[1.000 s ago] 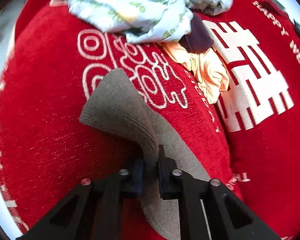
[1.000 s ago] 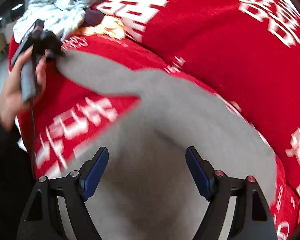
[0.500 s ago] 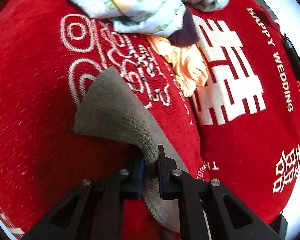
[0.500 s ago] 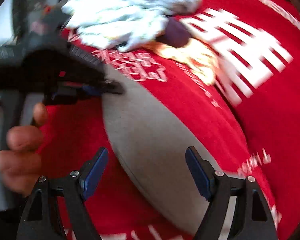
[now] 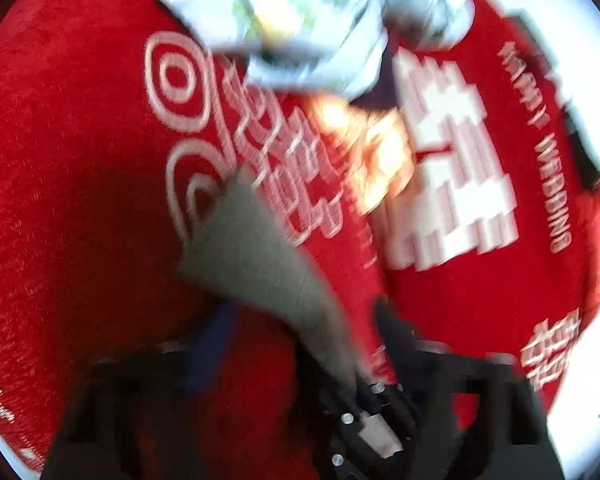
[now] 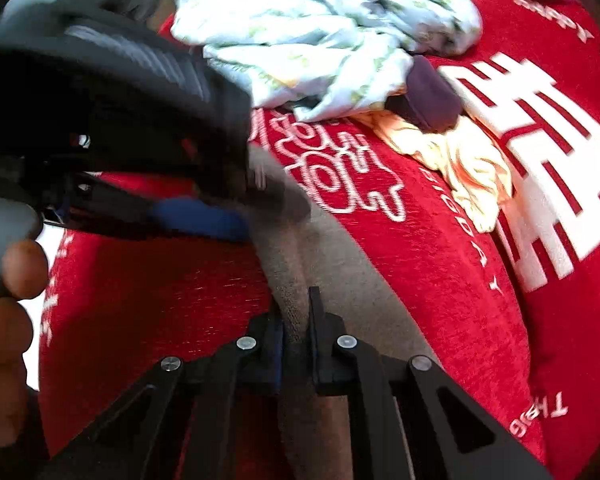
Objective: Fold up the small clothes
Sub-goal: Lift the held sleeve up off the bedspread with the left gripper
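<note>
Right wrist view: the right gripper (image 6: 296,320) has its two fingers pressed close together, and a fold of the grey garment (image 6: 340,248) is pinched between them; these jaws have just been closing. From the pinch the grey cloth runs forward and a little to the left over the red cloth (image 6: 440,280), which carries white letters and ornaments. Ahead of the fingers on the left is the left gripper (image 6: 204,220); its blue pad lies at the far end of the grey garment, and a hand (image 6: 8,292) holds its handle at the left edge. Further ahead on the right lies a crumpled pale yellow piece (image 6: 460,156), with a dark purple piece (image 6: 428,92) beside it, and behind them a heap of light blue printed clothes (image 6: 320,40). In the left wrist view, which is much blurred, the left gripper (image 5: 304,320) has its fingers spread wide; its jaws have just been opening. The grey garment (image 5: 256,256) passes between them, and the pads seem not to press on it. Just below, near the bottom edge, the tips of the right gripper (image 5: 364,404) hold the same cloth.
</note>
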{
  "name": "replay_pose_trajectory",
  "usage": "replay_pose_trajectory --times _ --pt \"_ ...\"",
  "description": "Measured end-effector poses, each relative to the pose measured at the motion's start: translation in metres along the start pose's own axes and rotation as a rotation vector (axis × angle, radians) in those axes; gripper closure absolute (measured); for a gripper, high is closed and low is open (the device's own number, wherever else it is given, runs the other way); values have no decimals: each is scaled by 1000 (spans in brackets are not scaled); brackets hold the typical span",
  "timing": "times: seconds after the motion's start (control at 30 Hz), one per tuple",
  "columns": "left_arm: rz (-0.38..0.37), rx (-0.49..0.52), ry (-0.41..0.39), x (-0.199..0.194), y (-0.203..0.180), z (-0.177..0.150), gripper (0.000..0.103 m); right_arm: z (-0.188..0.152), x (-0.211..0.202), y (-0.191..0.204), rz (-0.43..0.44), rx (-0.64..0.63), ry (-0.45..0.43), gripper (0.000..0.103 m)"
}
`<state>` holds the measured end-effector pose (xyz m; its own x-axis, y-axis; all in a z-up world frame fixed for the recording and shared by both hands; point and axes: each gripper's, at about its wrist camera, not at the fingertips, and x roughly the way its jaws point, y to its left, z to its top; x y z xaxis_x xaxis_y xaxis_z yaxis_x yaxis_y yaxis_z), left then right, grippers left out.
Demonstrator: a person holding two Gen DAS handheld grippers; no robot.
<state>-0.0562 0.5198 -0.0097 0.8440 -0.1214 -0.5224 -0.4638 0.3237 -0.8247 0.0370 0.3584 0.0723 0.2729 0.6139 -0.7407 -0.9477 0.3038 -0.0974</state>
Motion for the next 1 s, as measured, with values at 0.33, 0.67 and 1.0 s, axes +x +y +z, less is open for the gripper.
replay_pose_trajectory --times 0.33,0.67,1.0 --pt "-27 -29 -29 -2 1 0 3 8 -16 -26 53 171 -57 93" --pt "-17 34 73 38 -17 -11 79 6 -7 -2 19 79 -19 93" --pt "96 106 -23 28 -22 -12 91 -11 -34 -1 39 112 -16 60"
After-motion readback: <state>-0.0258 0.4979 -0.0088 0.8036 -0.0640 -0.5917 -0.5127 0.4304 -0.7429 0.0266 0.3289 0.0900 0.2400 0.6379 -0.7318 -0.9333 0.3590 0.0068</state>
